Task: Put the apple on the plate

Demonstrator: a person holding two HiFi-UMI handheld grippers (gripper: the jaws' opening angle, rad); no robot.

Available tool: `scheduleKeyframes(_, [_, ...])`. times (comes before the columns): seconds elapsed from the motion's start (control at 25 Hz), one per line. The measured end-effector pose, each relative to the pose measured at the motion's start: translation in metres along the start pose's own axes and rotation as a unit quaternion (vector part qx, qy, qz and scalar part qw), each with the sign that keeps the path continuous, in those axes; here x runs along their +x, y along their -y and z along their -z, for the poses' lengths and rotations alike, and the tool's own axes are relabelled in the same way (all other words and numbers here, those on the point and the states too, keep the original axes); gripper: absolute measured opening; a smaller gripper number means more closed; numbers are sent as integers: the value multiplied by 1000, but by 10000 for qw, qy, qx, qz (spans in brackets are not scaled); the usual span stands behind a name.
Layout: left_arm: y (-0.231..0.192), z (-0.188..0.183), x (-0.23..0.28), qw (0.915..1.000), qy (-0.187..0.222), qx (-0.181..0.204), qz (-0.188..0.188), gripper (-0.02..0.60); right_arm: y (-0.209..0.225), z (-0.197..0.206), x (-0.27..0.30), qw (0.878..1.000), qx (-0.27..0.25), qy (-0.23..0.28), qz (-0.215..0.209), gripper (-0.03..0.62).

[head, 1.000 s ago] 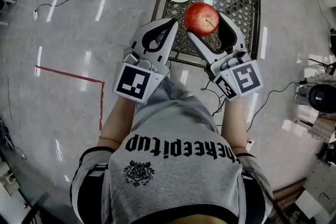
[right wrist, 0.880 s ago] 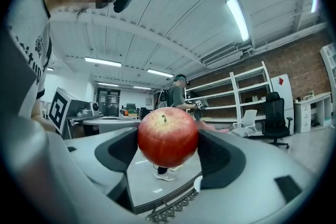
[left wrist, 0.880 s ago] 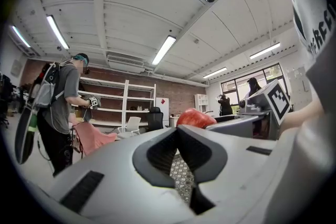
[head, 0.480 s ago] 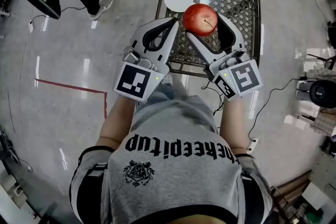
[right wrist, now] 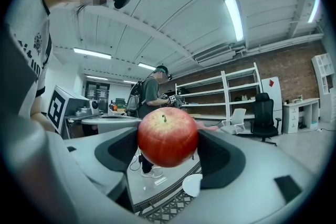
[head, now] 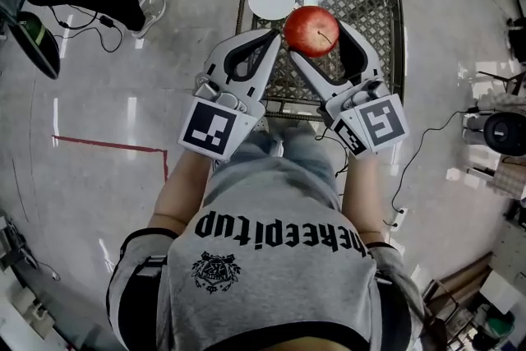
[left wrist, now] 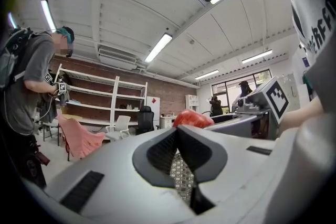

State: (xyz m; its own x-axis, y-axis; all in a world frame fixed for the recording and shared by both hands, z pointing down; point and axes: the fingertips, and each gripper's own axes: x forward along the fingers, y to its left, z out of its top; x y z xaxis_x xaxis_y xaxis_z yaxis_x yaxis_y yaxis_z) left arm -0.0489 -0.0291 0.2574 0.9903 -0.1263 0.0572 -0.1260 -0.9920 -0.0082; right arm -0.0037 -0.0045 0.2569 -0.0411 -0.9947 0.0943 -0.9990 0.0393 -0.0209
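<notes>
Polished grey floor (head: 99, 78) spread under the whole scene, with a red tape line (head: 107, 146) to the left and a small metal lattice worktop (head: 370, 20) standing just ahead of the person. On that worktop's far left corner lay a white plate (head: 271, 0), bare, with nothing on it.

The apple (head: 311, 30) was up in the air, not on the worktop. The right tool (head: 315, 41) was clenched on it, one jaw pressing each side of the fruit, stem pointing upward; the right gripper view showed the red fruit filling the gap between the dark pads, with the plate visible low beyond it. From the head view the apple hung over the near-left part of the lattice, near the plate but short of it and clearly above it.

The left tool (head: 267, 41) hovered just beside the right one, its jaws closed tip to tip on nothing; its own view showed only the lattice through the slit between them, and the apple off to the right.

As a judgement, the pick-up was done and the carry was well along. What was left was to bring the fruit over the plate, lower it until it rested there, and release.
</notes>
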Motion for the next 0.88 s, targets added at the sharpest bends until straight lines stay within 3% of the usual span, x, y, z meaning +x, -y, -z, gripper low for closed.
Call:
scheduleKeyframes(0.2, [4, 0, 9, 9999, -17, -15, -125, 37, 12, -1, -3, 10000, -12, -3, -85, 362])
scheduleKeyframes(0.88, [-8, -9, 64, 9934, -62, -152, -1131, 37, 76, -7, 21, 9950, -82, -152, -983, 362])
